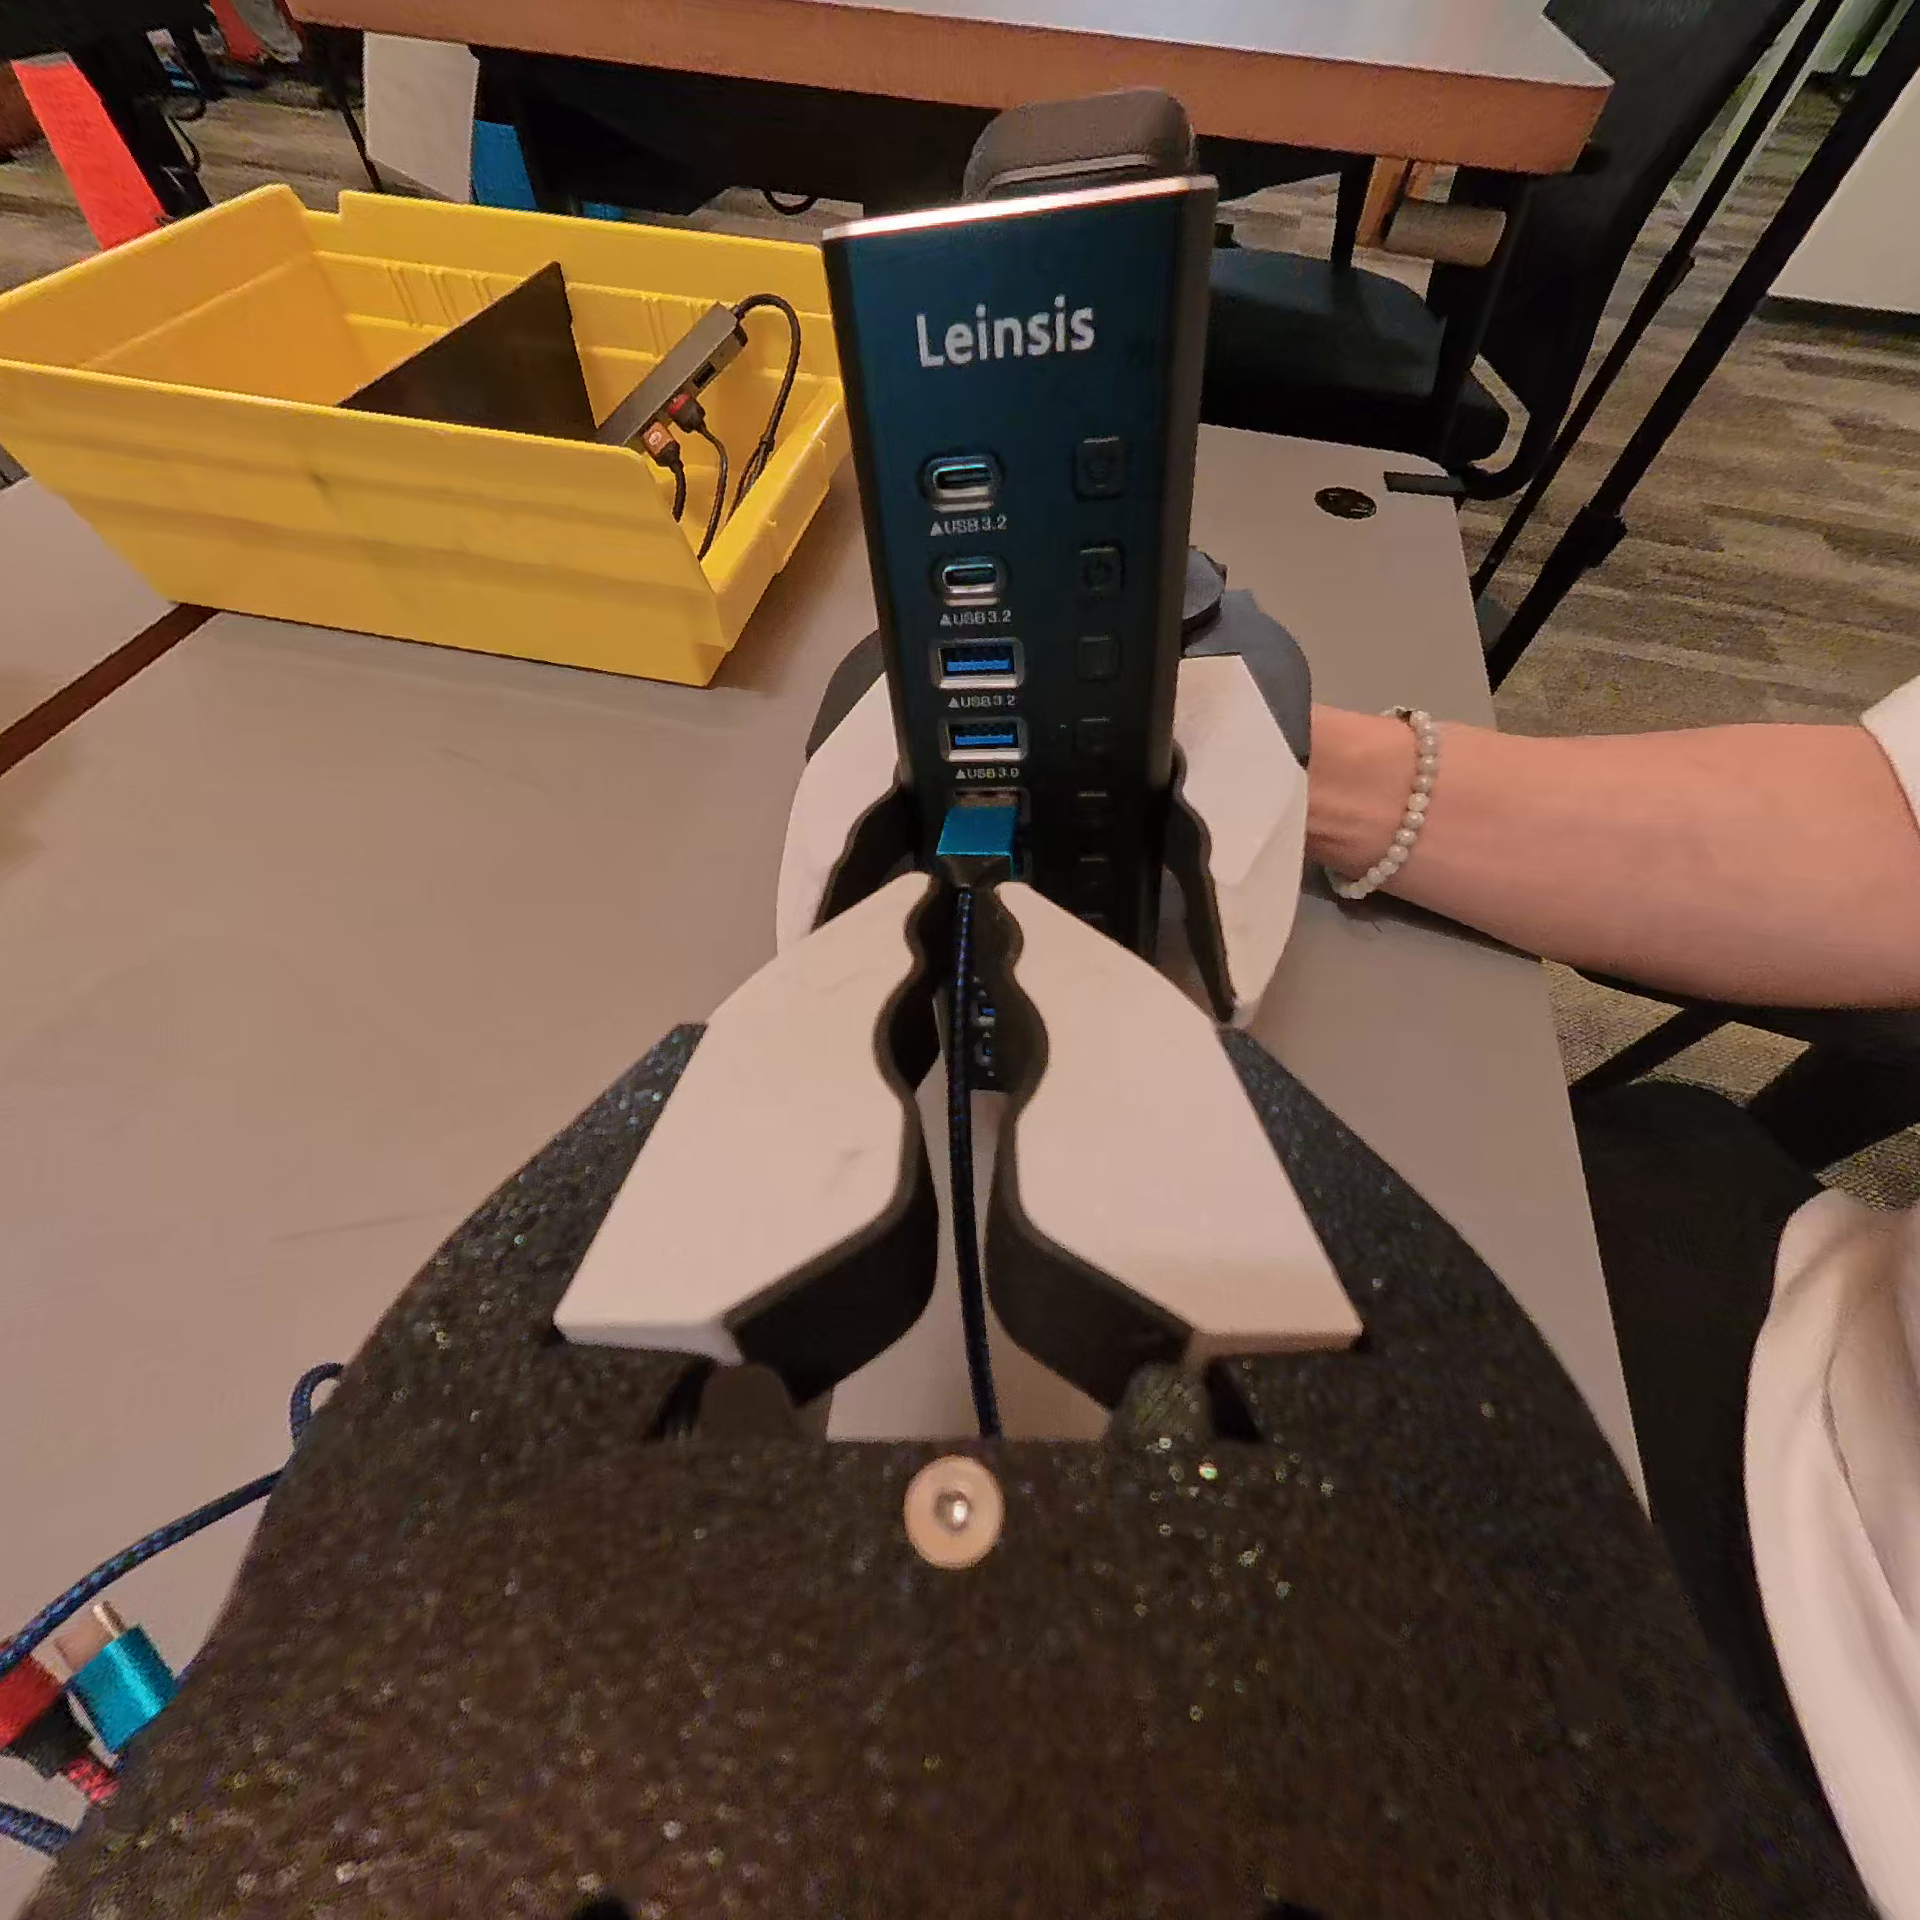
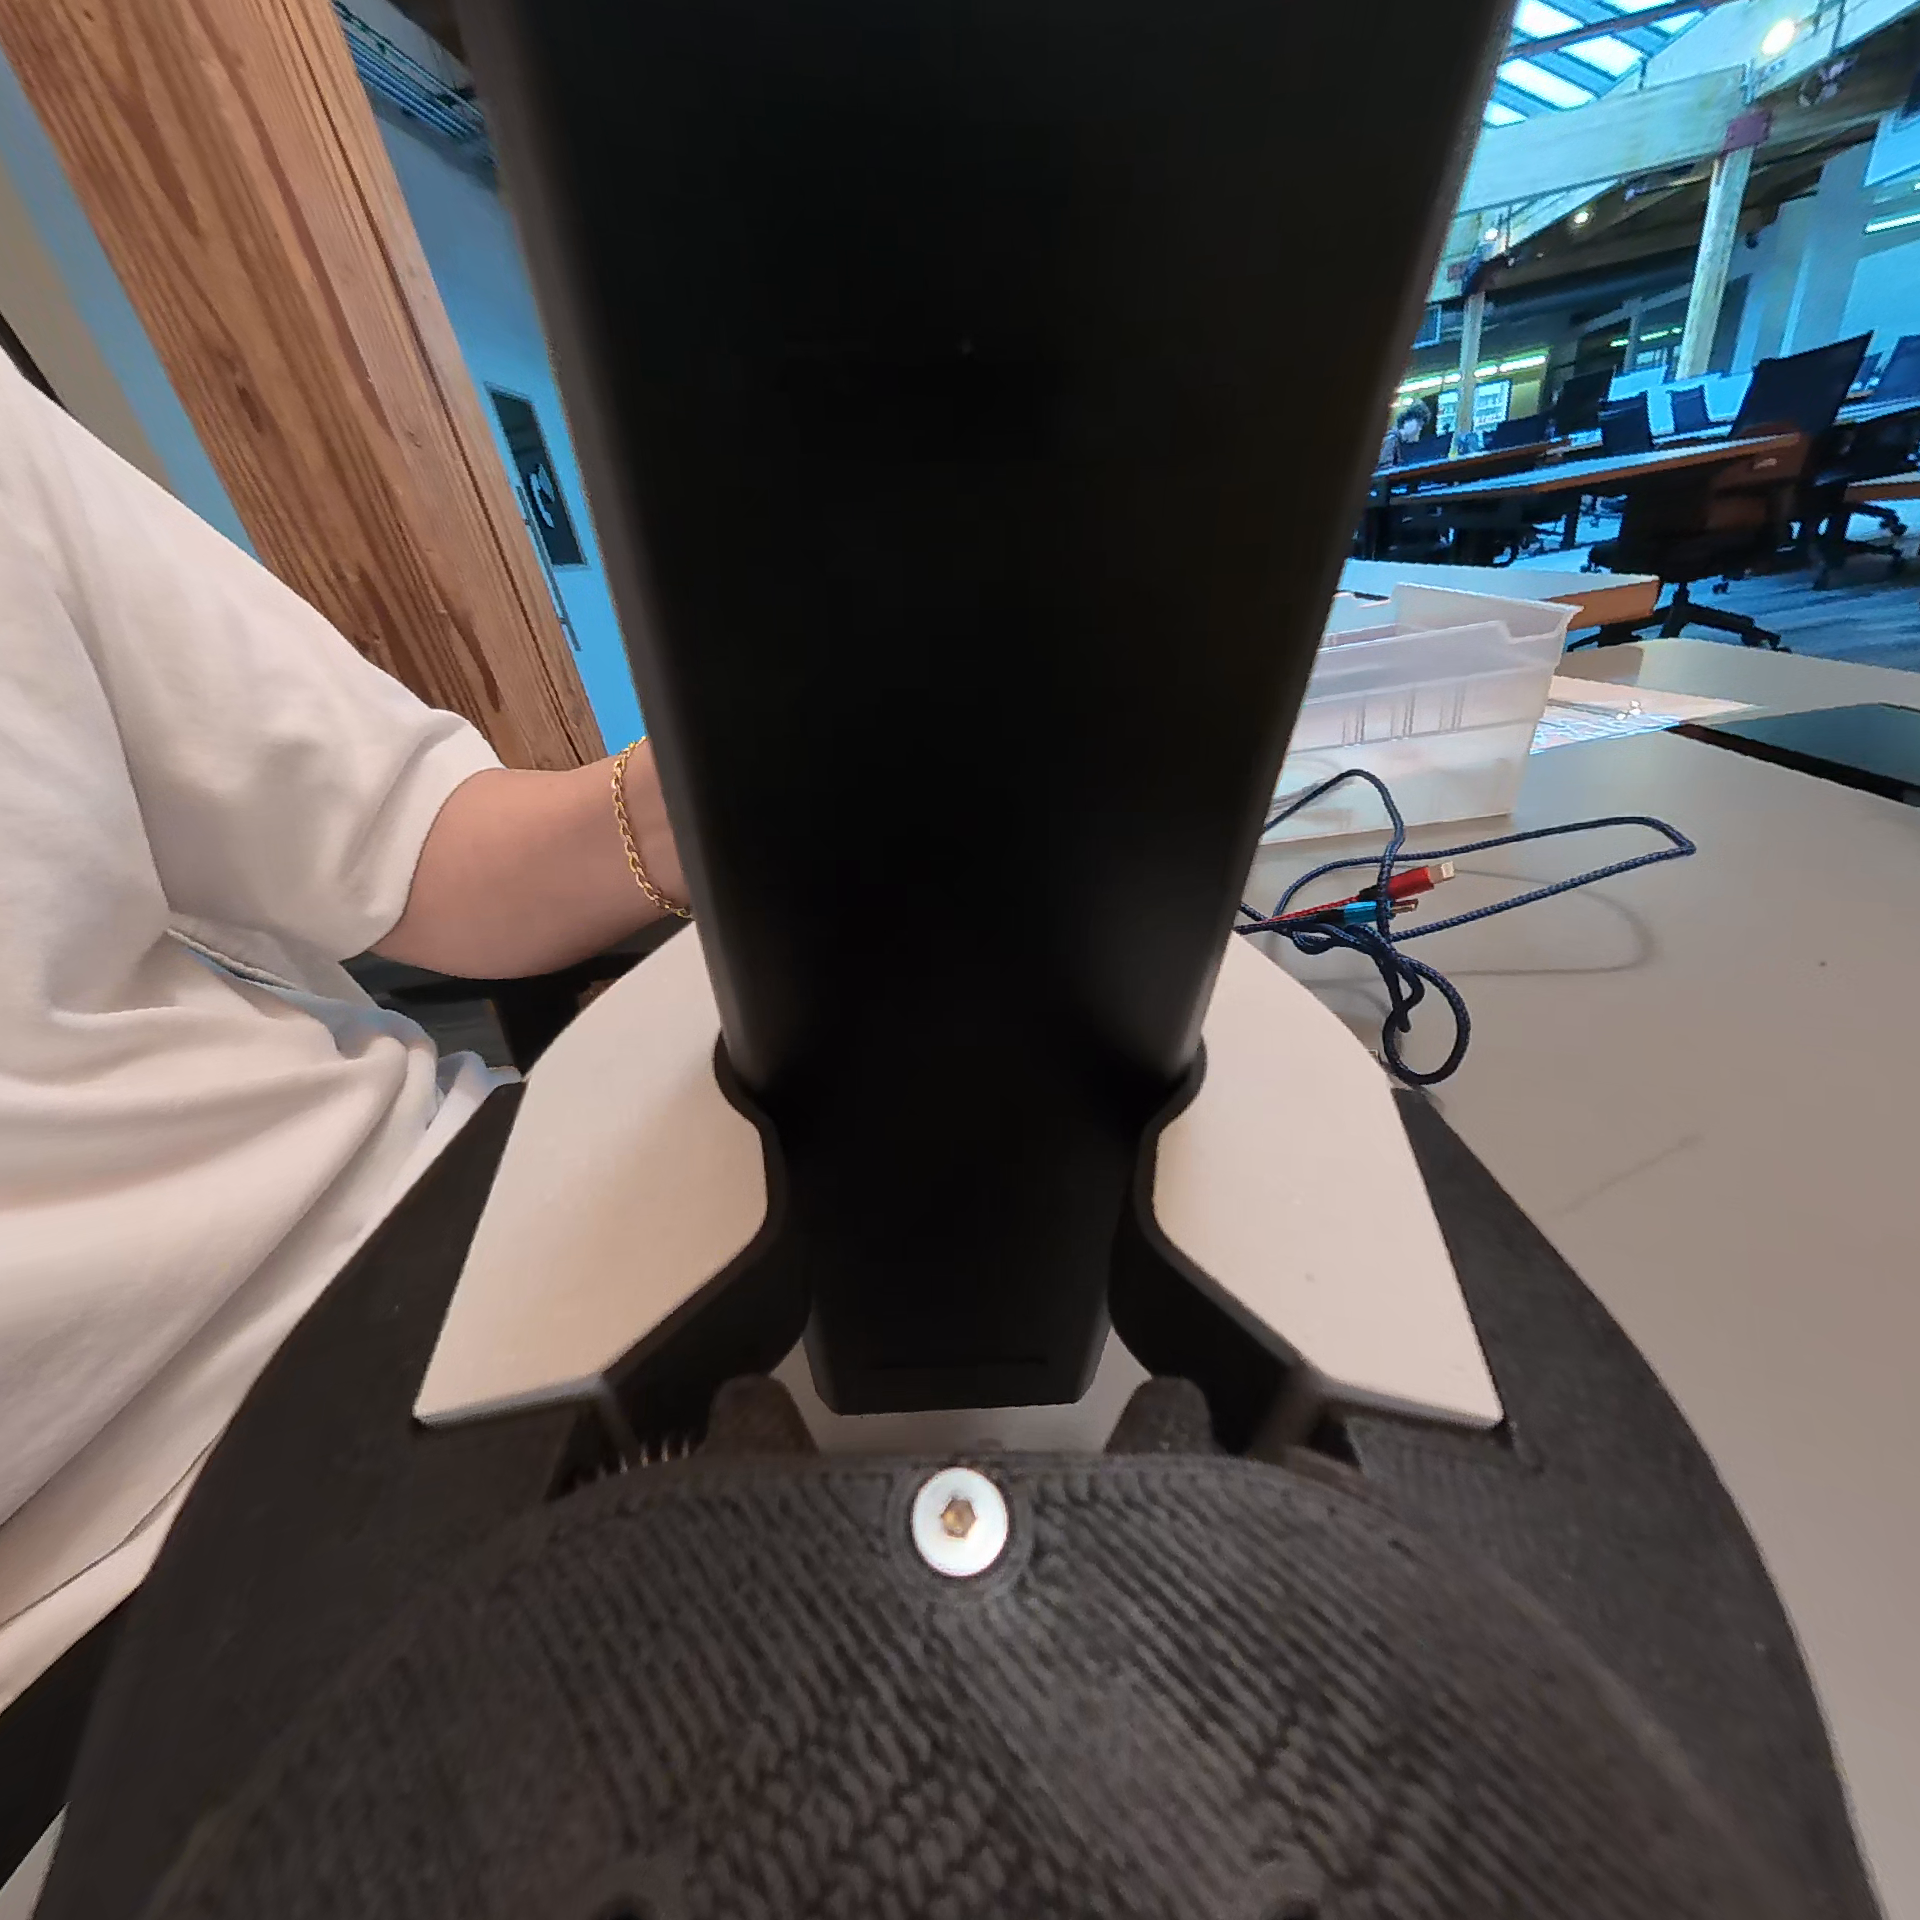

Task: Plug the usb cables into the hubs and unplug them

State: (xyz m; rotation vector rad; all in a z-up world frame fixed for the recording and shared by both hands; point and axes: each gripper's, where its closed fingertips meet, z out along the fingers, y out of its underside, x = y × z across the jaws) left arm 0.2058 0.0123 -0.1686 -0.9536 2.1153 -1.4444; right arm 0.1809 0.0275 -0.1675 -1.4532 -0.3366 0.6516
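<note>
Right tongs (image 2: 956, 1226) clamp the stiff, upright hub (image 1: 1013, 540); left tongs (image 1: 964, 914) pinch the limp braided cable (image 1: 966, 1195) just behind its rigid blue plug (image 1: 977, 836), the firmer hold.

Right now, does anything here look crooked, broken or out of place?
Nothing looks damaged. The tall hub stands upright, clamped by the right gripper, with the blue plug in one port. The only untidy things are the loose braided cables tangled on the table, and a small hub lying tilted in the yellow bin.
</note>
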